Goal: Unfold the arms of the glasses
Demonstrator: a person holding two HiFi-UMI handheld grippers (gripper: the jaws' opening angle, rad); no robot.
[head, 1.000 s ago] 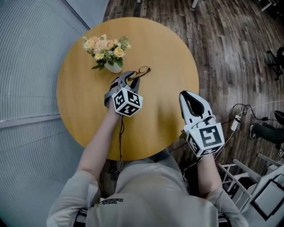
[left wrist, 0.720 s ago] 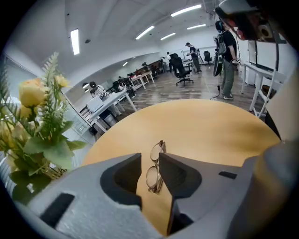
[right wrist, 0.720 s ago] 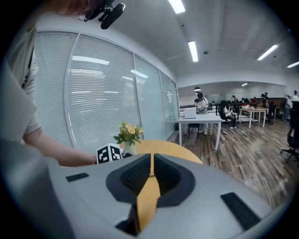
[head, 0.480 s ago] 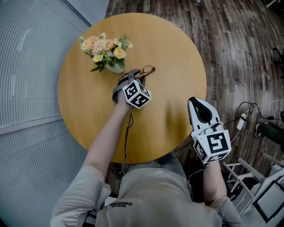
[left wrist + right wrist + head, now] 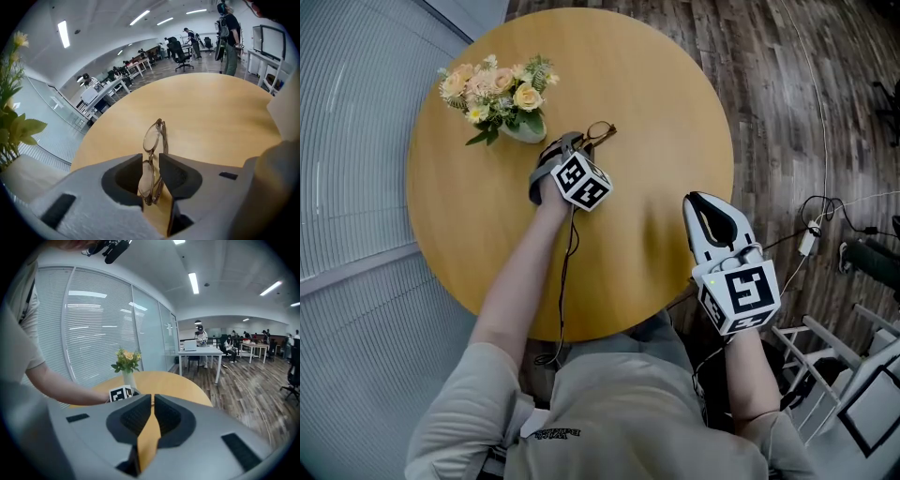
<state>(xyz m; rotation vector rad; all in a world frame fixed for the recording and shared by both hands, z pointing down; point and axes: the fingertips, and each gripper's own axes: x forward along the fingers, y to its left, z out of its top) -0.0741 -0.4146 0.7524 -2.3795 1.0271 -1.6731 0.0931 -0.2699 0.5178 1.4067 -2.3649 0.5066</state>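
While the left tool (image 5: 151, 161) is clenched on the folded glasses (image 5: 151, 137), gripping one lens w/ the other sticking out past the jaws, the pair stands edge-up over the round desk (image 5: 656, 103), just beside the flower vase (image 5: 523, 129). Right tool (image 5: 705, 204) hovers at the desk's near-right edge, well apart, jaws pressed together w/ nothing btwn them.
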